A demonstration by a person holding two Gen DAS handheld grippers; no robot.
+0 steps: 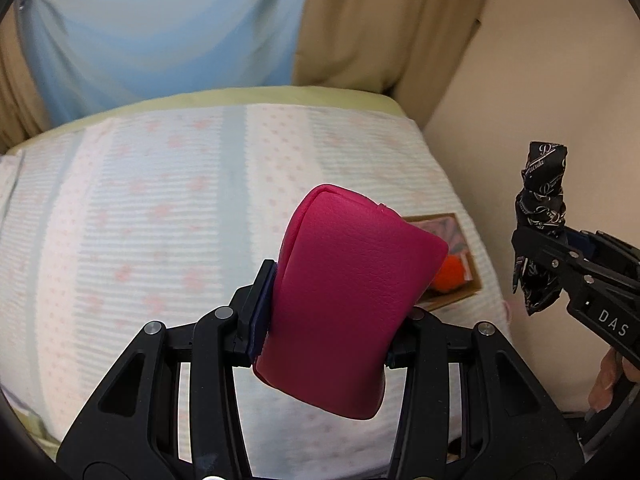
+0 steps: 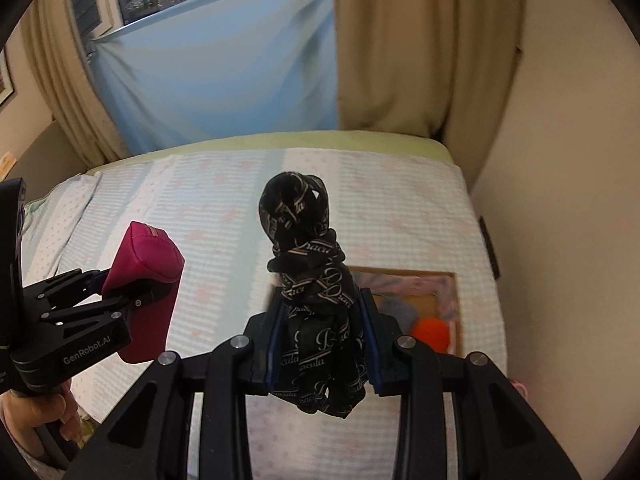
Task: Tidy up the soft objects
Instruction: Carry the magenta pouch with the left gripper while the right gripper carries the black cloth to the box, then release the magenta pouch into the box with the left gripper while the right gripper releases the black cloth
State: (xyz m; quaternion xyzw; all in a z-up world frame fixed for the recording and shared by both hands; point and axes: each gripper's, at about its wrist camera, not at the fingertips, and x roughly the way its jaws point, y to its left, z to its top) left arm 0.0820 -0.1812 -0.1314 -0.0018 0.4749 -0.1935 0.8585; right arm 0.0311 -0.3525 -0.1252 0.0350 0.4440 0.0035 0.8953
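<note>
- Cardboard box (image 2: 442,280) lies flat on the bed (image 2: 200,208), near the right edge by the wall.
- Inside the box there is one orange ball (image 2: 430,330), some blue-grey cloth (image 2: 400,312) and a pink patterned lining (image 2: 400,280). The rest of the box is hidden behind the grippers.
- One pink pouch (image 1: 344,304) is held up in the air above the bed. It stands tilted, with its top leaning to the left in the left wrist view.
- The left gripper (image 1: 328,328) has its jaws squeezed on the sides of the pouch, partly closed around it.
- One black scarf (image 2: 312,280) with pale writing on it is rolled and knotted into a bundle. It sticks up above the bed, just in front of the box in the right wrist view.
- The right gripper (image 2: 320,340) has its jaws pressed on both sides of the scarf, holding it tight.
- The two grippers are well apart, side by side over the bed.
- One blue sheet (image 2: 224,72) hangs behind the bed between tan curtains (image 2: 400,40).
</note>
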